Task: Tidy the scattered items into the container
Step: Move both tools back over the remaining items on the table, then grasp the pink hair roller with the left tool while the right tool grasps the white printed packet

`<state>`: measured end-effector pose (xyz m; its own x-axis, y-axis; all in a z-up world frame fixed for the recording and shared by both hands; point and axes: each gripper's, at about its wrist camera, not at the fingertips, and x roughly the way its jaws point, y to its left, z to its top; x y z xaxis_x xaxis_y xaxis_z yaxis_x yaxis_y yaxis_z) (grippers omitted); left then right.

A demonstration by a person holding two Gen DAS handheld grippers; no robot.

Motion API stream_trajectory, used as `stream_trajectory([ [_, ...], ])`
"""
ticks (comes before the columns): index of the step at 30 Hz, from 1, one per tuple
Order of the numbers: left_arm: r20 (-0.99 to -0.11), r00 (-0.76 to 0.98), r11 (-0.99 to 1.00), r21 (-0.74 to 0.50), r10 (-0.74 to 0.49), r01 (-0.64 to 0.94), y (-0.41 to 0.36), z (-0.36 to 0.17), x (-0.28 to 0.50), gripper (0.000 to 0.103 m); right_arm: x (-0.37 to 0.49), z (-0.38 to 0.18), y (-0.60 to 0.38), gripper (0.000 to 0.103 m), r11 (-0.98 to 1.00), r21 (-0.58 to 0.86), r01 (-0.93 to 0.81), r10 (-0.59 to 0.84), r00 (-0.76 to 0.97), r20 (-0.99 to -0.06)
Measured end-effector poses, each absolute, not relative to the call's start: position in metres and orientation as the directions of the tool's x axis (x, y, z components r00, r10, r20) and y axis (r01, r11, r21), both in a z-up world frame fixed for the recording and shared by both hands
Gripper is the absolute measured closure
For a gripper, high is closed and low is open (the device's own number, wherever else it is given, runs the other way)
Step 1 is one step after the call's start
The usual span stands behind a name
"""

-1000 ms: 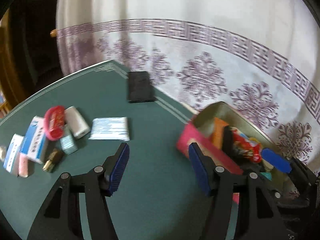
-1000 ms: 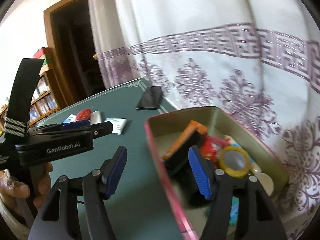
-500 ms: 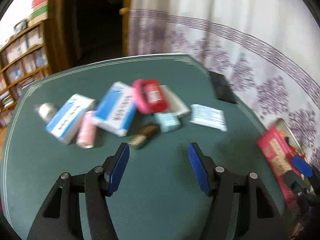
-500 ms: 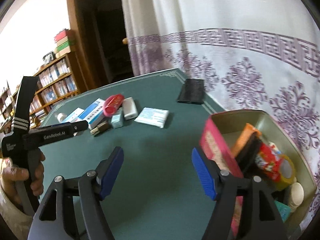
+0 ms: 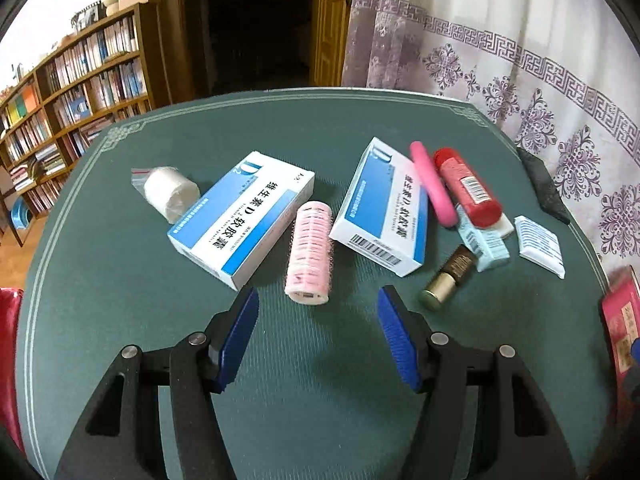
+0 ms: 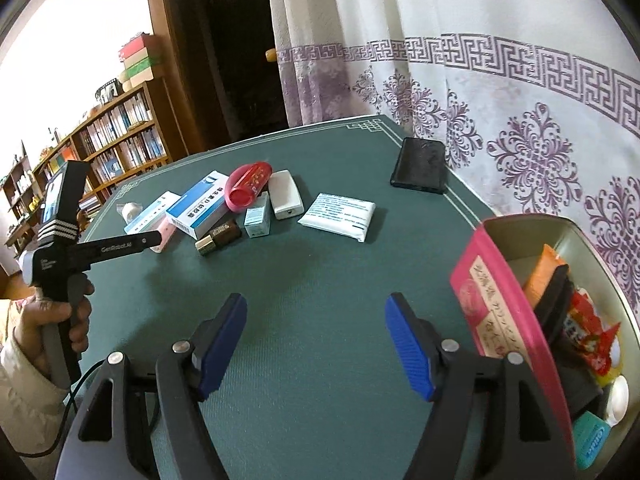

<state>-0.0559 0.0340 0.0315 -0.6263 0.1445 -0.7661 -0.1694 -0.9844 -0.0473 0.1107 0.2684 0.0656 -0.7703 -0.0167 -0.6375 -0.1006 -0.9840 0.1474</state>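
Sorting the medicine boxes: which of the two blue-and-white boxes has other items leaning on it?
The right-hand box: a pink stick lies across its edge; the left box carries nothing.

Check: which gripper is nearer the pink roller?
Left. The left gripper hangs just short of the pink roller; the right gripper is farther, beside the tin.

A home room: crowded bookshelves [image 5: 76, 92], patterned curtain [image 6: 500, 92], wooden doorway [image 6: 216, 52], green-topped table [image 6: 320, 280].

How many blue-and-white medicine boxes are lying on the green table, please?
2. One box lies left of the pink roller; the other box lies right of it, under the pink case. None seems hidden.
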Motion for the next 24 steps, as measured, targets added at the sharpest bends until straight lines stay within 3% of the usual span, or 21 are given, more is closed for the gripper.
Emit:
stream_trajectory([
  [15, -0.778, -0.608, -0.984, -0.081, 0.161, -0.157, 0.036, 0.011, -0.092, 0.039, 0.078, 0.056, 0.268, 0.025, -0.979, 0.169, -0.112, -0.029, -0.748, -0.663],
  [16, -0.769, -0.62, -0.985, -0.075, 0.156, -0.155, 0.035, 0.011, -0.091, 0.042, 0.076, 0.056, 0.268, 0.025, -0.979, 0.169, -0.114, -0.027, -0.748, -0.663],
  [18, -0.764, -0.633, -0.989, -0.043, 0.124, -0.141, 0.034, 0.011, -0.088, 0.069, 0.069, 0.056, 0.27, 0.025, -0.978, 0.171, -0.12, -0.025, -0.746, -0.665],
  [24, -0.753, -0.64, -0.988, -0.117, 0.153, -0.099, 0.015, 0.022, -0.079, 0.071, 0.041, 0.051, 0.278, 0.024, -0.969, 0.191, -0.159, -0.016, -0.728, -0.685],
])
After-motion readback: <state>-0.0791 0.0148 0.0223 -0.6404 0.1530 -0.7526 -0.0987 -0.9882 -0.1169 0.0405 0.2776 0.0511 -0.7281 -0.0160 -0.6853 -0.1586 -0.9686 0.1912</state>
